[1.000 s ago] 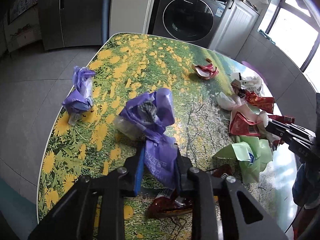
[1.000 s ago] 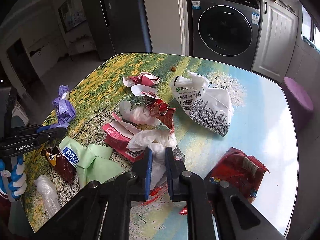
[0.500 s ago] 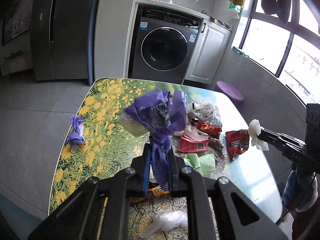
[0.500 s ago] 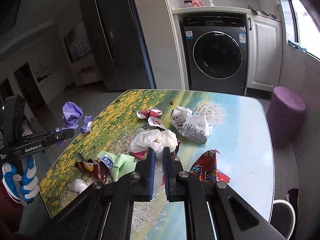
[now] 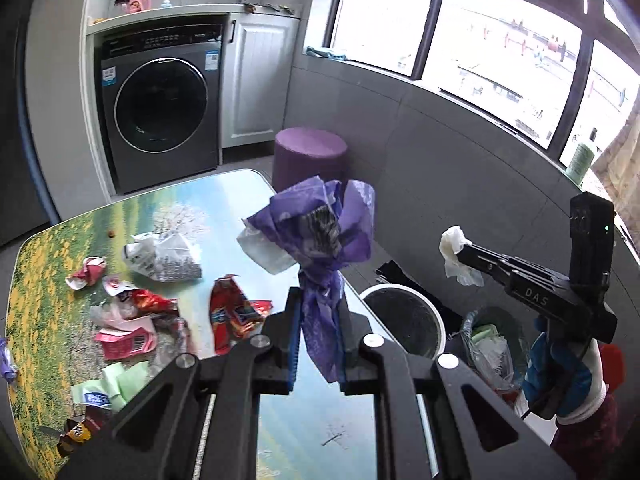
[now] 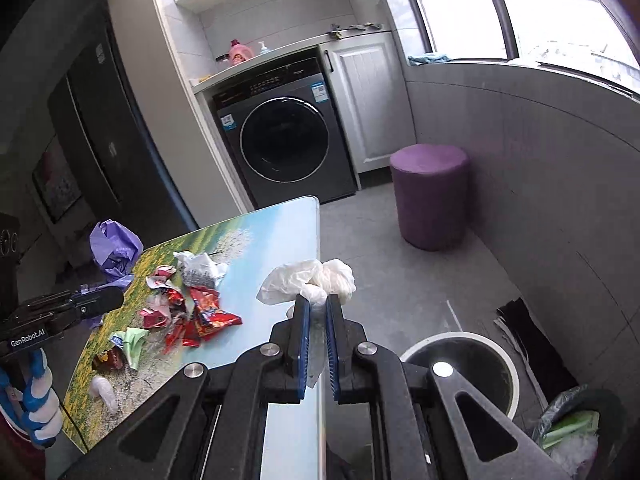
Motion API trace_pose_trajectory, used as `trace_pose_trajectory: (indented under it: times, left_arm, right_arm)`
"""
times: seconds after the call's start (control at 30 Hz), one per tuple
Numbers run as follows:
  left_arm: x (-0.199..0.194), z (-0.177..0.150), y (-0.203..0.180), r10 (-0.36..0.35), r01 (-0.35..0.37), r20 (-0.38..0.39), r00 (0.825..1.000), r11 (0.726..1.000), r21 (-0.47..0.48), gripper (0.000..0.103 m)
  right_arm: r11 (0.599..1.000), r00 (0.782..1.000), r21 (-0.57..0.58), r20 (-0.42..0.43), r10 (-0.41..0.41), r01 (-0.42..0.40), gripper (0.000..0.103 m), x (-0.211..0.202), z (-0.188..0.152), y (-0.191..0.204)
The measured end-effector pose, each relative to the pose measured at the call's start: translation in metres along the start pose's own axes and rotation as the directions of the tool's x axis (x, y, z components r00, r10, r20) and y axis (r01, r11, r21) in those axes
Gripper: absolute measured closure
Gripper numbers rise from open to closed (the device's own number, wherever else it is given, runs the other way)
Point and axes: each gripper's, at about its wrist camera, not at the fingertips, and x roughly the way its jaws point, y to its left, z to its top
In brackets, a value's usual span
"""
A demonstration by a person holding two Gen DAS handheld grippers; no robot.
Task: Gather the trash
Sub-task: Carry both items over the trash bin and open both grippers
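My left gripper [image 5: 318, 306] is shut on a crumpled purple plastic bag [image 5: 320, 232] and holds it in the air past the table's right edge. My right gripper [image 6: 317, 308] is shut on a wad of white plastic [image 6: 310, 280], also raised, out over the floor beside the table. A white-rimmed round bin [image 6: 464, 364] stands on the floor below and to the right of the right gripper; it also shows in the left wrist view [image 5: 404, 320]. A second bin lined with a bag [image 6: 576, 428] holds trash at the lower right.
Wrappers [image 5: 236, 312], a printed white bag [image 5: 162, 258] and green paper [image 5: 116, 382] lie on the flowered table [image 5: 188, 208]. A purple stool [image 6: 430, 196] stands by the wall. A washing machine [image 6: 284, 140] is behind.
Both grippers have lifted their loads off the table and swung right, away from the table and over the floor near the bins.
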Motion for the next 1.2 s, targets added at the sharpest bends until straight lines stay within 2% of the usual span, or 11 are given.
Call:
trace_pose_trajectory:
  times: [0.13,0.27,0.4,0.47,0.5,0.57,0.63,0.73,0.83,0.93,1.2]
  left_arm:
    - [0.058,0.012,-0.06,-0.062,0.07,-0.103,0.993,0.994,0.081,0.088]
    - [0.115,0.014,-0.103,-0.08,0.104,-0.199,0.977,0.988,0.112,0.087]
    - [0.165,0.012,-0.127,-0.097,0.128,-0.287,0.953,0.988,0.091,0.086]
    - [0.186,0.012,-0.134,-0.105,0.137,-0.322,0.941,0.988,0.077,0.08]
    - [0.196,0.013,-0.136,-0.117,0.147,-0.337,0.934,0.987,0.064,0.073]
    - [0.206,0.012,-0.138,-0.131,0.158,-0.347,0.929,0.986,0.052,0.063]
    - [0.211,0.012,-0.141,-0.145,0.17,-0.349,0.926,0.985,0.04,0.055]
    - [0.21,0.012,-0.139,-0.189,0.207,-0.346,0.919,0.978,0.014,0.052]
    - [0.202,0.015,-0.138,-0.206,0.222,-0.326,0.923,0.975,0.012,0.052]
    - [0.181,0.019,-0.13,-0.198,0.214,-0.284,0.938,0.977,0.026,0.052]
    - [0.098,0.021,-0.102,-0.094,0.101,-0.115,0.989,0.993,0.057,0.052]
  right_arm:
    - [0.988,0.992,0.107,-0.07,-0.104,0.111,0.095,0.007,-0.017,-0.066]
    - [0.971,0.979,0.185,-0.165,-0.12,0.15,0.095,0.033,-0.037,-0.112]
    - [0.955,0.966,0.235,-0.226,-0.125,0.179,0.092,0.056,-0.054,-0.142]
    - [0.947,0.962,0.261,-0.241,-0.125,0.189,0.092,0.064,-0.06,-0.153]
    - [0.943,0.961,0.272,-0.248,-0.125,0.193,0.092,0.067,-0.061,-0.158]
    - [0.934,0.957,0.291,-0.258,-0.131,0.207,0.077,0.072,-0.063,-0.166]
    - [0.928,0.957,0.307,-0.256,-0.134,0.212,0.075,0.07,-0.066,-0.17]
    - [0.925,0.957,0.309,-0.253,-0.144,0.221,0.074,0.068,-0.066,-0.17]
    - [0.928,0.958,0.297,-0.241,-0.155,0.225,0.074,0.059,-0.063,-0.166]
    - [0.934,0.963,0.28,-0.213,-0.164,0.221,0.074,0.05,-0.056,-0.159]
    - [0.969,0.988,0.197,-0.071,-0.137,0.148,0.074,0.004,-0.022,-0.098]
